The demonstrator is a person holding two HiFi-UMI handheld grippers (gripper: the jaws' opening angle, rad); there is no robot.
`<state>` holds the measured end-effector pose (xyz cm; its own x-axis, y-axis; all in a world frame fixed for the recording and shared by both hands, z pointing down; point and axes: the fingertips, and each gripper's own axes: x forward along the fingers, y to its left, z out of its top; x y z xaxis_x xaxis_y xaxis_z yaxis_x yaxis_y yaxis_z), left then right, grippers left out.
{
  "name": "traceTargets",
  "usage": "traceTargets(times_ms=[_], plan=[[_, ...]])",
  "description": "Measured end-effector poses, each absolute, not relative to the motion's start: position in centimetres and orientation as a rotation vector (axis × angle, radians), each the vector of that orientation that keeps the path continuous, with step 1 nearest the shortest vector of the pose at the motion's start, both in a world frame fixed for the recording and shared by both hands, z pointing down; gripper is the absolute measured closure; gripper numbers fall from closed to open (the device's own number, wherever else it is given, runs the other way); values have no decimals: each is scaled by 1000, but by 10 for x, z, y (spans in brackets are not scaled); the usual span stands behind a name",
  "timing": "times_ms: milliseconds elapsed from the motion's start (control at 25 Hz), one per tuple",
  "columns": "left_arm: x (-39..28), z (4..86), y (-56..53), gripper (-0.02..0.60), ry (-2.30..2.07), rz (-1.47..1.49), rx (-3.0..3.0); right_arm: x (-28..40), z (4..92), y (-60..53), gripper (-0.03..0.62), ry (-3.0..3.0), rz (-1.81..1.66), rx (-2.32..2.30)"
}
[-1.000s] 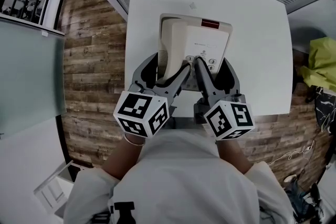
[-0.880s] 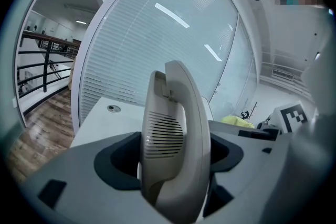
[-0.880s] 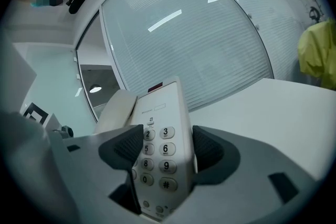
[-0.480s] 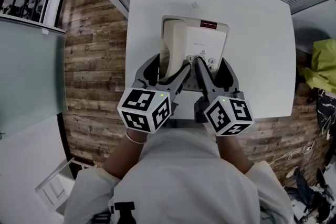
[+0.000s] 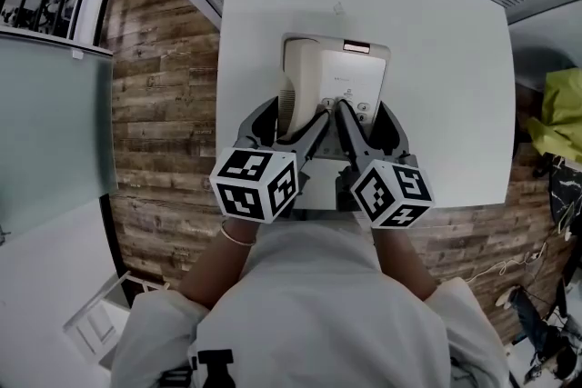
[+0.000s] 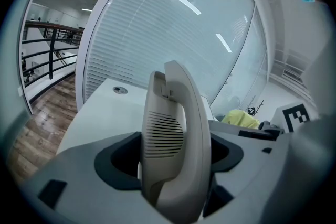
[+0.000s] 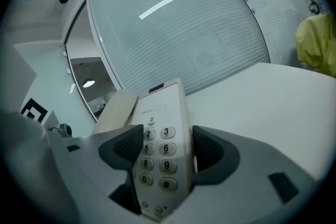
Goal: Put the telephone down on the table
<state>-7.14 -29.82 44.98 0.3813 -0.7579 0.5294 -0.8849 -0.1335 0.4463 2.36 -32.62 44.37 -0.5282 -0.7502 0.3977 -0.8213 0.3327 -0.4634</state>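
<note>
Your left gripper (image 5: 291, 111) and right gripper (image 5: 364, 112) sit side by side at the near end of the telephone (image 5: 338, 73), jaws pointing away from your body. The left one's clamped on the handset (image 6: 176, 139), and the right one's got the keypad side squeezed between its pads. The marker cubes (image 5: 255, 184) are about level, just apart. Your left forearm (image 5: 216, 261) and right forearm (image 5: 402, 254) run back from the telephone into white sleeves (image 5: 155, 327).
</note>
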Motion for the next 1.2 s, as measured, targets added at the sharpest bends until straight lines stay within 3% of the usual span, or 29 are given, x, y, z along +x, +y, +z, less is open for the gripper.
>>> traceTargets(times_ms=[1200], plan=[[-79,498,-307,235,-1357,296,1765,15,493,-338,287,-2341,1064,1419]])
